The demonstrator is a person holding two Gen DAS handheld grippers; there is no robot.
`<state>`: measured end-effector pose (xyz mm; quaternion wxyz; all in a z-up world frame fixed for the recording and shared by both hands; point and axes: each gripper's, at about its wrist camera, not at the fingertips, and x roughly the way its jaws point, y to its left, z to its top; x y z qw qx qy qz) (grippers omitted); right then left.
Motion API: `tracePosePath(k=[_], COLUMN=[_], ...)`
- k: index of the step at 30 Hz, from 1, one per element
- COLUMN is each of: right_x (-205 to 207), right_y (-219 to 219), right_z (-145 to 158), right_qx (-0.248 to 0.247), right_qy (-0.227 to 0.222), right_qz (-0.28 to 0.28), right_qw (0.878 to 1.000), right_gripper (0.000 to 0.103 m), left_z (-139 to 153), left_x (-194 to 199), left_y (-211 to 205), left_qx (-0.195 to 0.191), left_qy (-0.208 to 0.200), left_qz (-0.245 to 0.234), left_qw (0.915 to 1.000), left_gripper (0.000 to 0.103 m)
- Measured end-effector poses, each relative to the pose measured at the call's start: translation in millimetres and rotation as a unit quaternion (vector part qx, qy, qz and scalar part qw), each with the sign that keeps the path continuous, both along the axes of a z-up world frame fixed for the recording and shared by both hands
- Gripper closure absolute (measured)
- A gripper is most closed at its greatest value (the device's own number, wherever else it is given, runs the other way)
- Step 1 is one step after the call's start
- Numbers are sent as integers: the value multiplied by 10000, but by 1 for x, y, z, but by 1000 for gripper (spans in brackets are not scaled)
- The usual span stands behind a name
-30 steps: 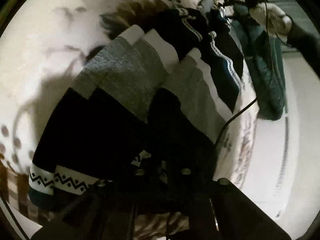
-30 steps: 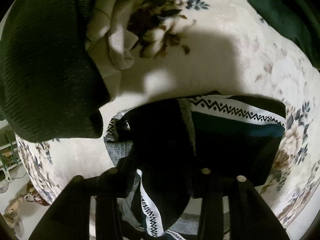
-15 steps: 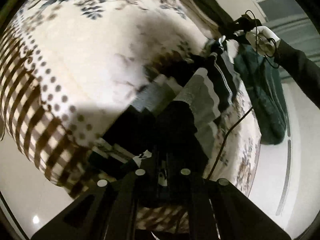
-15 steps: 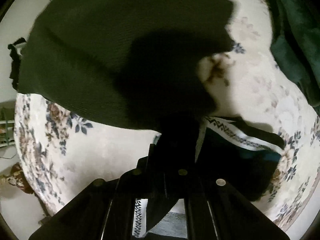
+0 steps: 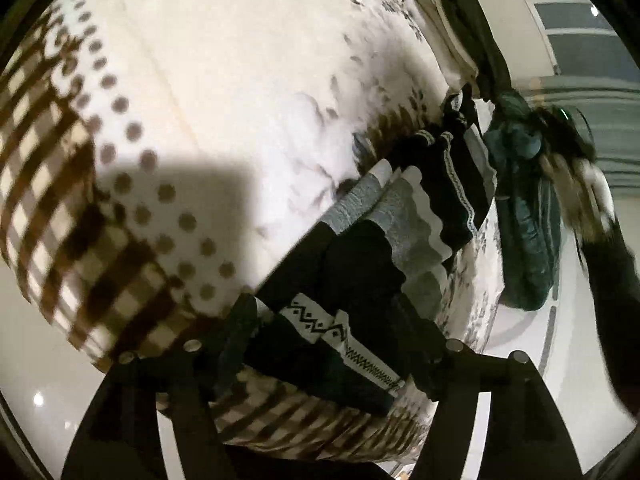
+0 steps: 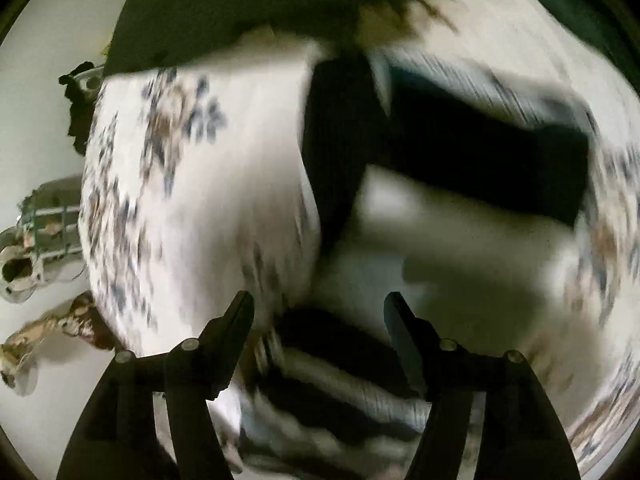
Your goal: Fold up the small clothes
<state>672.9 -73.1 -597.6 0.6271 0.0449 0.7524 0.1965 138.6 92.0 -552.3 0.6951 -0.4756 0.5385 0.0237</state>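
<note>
A small striped knit garment (image 5: 384, 240), black, grey, white and teal with zigzag bands, lies stretched along the edge of the floral bed cover (image 5: 240, 80). My left gripper (image 5: 336, 344) is open, its fingers either side of the garment's near end. In the blurred right wrist view, my right gripper (image 6: 320, 312) is open and holds nothing, above the cover with the garment's dark far part (image 6: 460, 148) ahead and a striped part (image 6: 340, 392) below. The right gripper (image 5: 568, 152) shows blurred in the left wrist view, past the garment's far end.
A dark green folded garment (image 5: 476, 40) lies at the far end of the bed on a cream one (image 5: 444, 36); it also shows in the right wrist view (image 6: 240, 4). A teal cloth (image 5: 524, 220) hangs off the bed's right side. Pale floor (image 5: 48, 380) lies below.
Both grippers were shut on the garment's ends and holding it stretched; both have now opened and let go, and the garment lies on the bed. The right gripper is moving fast.
</note>
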Motion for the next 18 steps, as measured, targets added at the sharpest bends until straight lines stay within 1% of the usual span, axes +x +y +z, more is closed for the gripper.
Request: tracePosePath(k=[2,3,5,6,7,8,9,10,11,12,13,15,16,17,18], right_x=[-55,-80,-150,-169,-207,-227,-253,-284,-299,-323,-337,-360,-370,-377,-382], right_y=[-31,-46,-75,-83,-96,-103,-111,-120,-123,-129,-130,-135,-137,-137,-135], right_z=[-1,-3,-26,-36,-55,-66,-80,-98,-106,-117,-123,-130,-130,-129,-128], right_qx=[56,41,122,150,147,112,79,159,212,415,602,942,1201,1340,1491], right_qy=[142,240,731,899,1147,1248,1399,1612,1696,1811,1872,1905,1846,1772,1684], right_qz=[-56,-83,-271,-319,-435,-496,-612,-815,-918,-1155,-1305,-1685,-1901,-2061,-2139], right_qw=[9999,9997,9969,9953,9923,9909,9882,9834,9810,9758,9718,9625,9567,9530,9506], right_gripper=[34,34,34,34,34,34,34,34,34,34,34,34,34,44,84], left_z=[3,5,1,-3,-6,-9,-11,-13,-15,-18,-19,-13,-8,-3,7], left_x=[7,15,27,36,41,46,52,58,62,64,65,59,57,55,51], left_y=[-2,-8,-15,-20,-24,-29,-35,-44,-51,-60,-66,-65,-63,-60,-55], left_qx=[50,127,153,162,173,210,293,481,690,921,1076,1067,1126,1160,1219], left_qy=[-39,-30,30,50,56,73,91,123,172,306,334,262,250,216,175], left_qz=[-141,-298,-530,-652,-726,-803,-928,-1131,-1318,-1614,-1767,-1657,-1613,-1569,-1494], left_qw=[9999,9995,9985,9977,9972,9965,9952,9923,9887,9821,9778,9800,9801,9805,9811], left_gripper=[36,36,36,36,37,37,39,63,86,98,98,98,99,99,99])
